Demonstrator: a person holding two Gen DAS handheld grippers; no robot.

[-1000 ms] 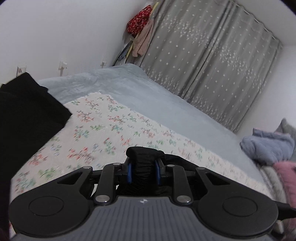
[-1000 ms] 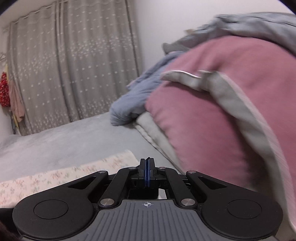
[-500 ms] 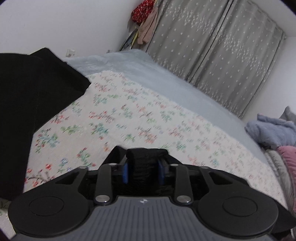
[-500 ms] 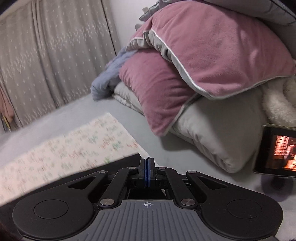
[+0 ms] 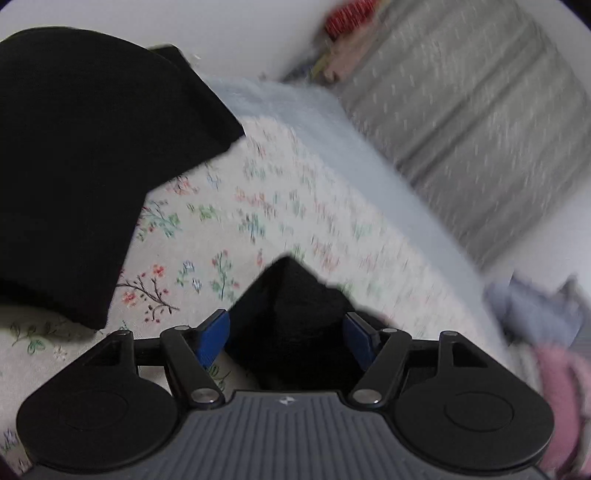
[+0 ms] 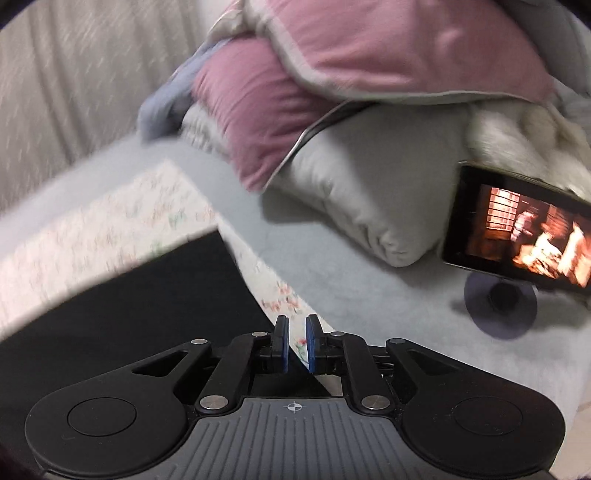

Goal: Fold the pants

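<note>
The left tool point(image 5: 286, 339) has its jaws opening, the blue pads point(image 5: 211, 341) standing wide apart. A bunched peak of the black pants point(image 5: 291, 317) sits between them; the fabric no longer looks pinched, though at the right pad it lies so close that touch cannot be ruled out. A larger spread of the same black pants fills the upper left of the left wrist view, lying on the floral sheet point(image 5: 258, 221) near the bed's far left corner. The floral sheet covers the near part of the bed point(image 5: 332, 122), whose pale blue cover runs along the far edge beside the grey curtain point(image 5: 461, 110). Red and pink garments point(image 5: 347, 22) hang at the wall by the curtain, blurred.

The right tool point(image 6: 295, 349) has its jaws opening too, only a narrow gap showing between the blue pads. Nothing is held there; through the gap the floral sheet's edge shows. The black pants lie flat just left of this tool, their straight hem running along the floral sheet towards the sheet's right edge. Beyond, on the pale blue cover, pink pillows point(image 6: 369, 55) are stacked on a grey pillow point(image 6: 369, 184) at the head of the bed. A tablet point(image 6: 517, 236) with a lit screen stands on a round stand point(image 6: 500, 310), leaning by a white fluffy blanket point(image 6: 517, 133).
</note>
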